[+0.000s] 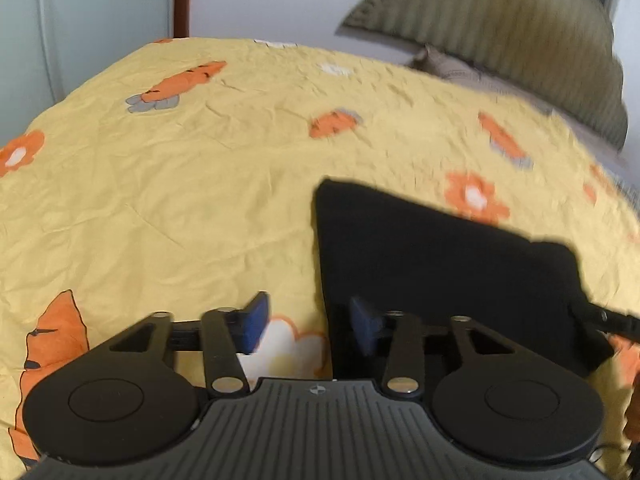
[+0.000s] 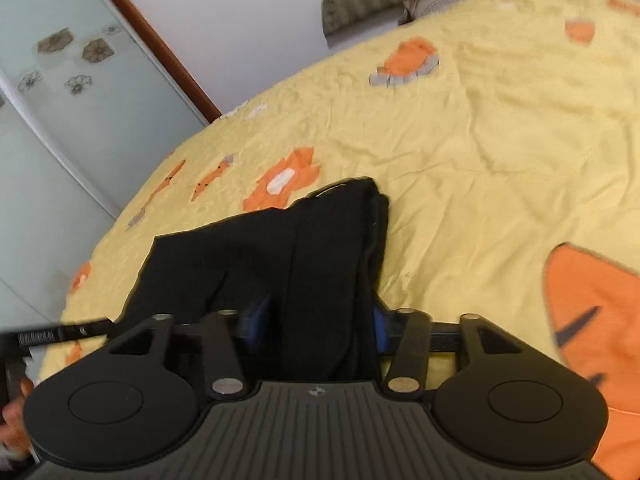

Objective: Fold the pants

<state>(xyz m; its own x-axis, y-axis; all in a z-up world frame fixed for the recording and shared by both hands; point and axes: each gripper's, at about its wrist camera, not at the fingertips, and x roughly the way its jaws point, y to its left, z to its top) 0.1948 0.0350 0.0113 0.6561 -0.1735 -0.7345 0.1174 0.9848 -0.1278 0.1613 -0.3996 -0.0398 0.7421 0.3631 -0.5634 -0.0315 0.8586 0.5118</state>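
Left wrist view: left gripper (image 1: 308, 320) held low over the near part of the bed, blue pads spread and pinching nothing. Left pad over bare yellow bedspread (image 1: 200, 200), right pad over the left edge of the black pants (image 1: 440, 264). Straddling that edge looks like a stance for checking or retaking it, judging by the task. Pants lying flat as a compact dark block on the right of the bed, left edge straight, far edge slanting away to the right. Folding probably well along. Wide open bedspread to the left and far side, wrinkled but unobstructed. Ribbed olive headboard (image 1: 500, 28) well apart at the far right. Part of the other tool poking in at the right edge, just beside the pants' right corner.

Right wrist view: right gripper (image 2: 320, 320) set over the near end of the pants (image 2: 260, 248), pads spread to either side of a thick layered fold. Fabric between them, yet cannot tell whether the pads press it or merely flank it. Stacked layers showing along the right edge, so likely placed there to square up that side. Bedspread (image 2: 480, 160) free to the right and far side — ample room for a sweep. Less room to the left: bed edge, then a pale wardrobe door (image 2: 60, 120) beyond.
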